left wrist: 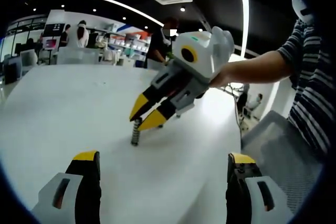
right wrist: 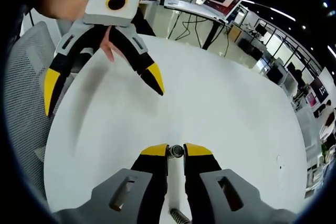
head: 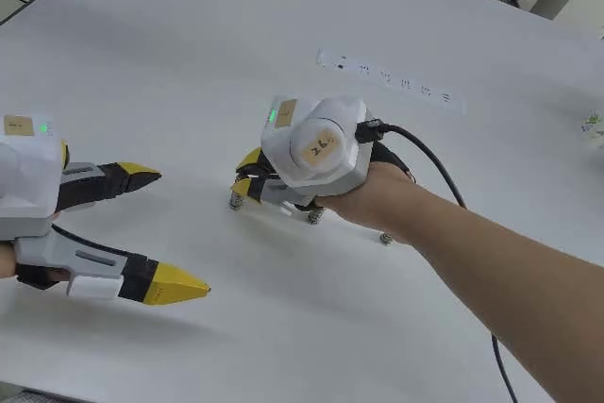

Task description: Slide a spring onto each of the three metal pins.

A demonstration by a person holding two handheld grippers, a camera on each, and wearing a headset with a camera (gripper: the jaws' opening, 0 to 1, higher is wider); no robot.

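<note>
Clasping upright spring [left wrist: 136, 134], right tool [right wrist: 176, 149], left tool [head: 179, 230] spread wide

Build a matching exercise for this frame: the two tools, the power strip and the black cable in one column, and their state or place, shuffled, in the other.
Column one:
1. left tool
2. right tool
3. white power strip
4. black cable

Column two:
A. lies flat on the table, beyond both tools
B. jaws spread wide, holding nothing
C. runs from the right tool back beside the person's forearm
D. closed on an upright spring

Pairs: 1-B, 2-D, 3-A, 4-C.
</note>
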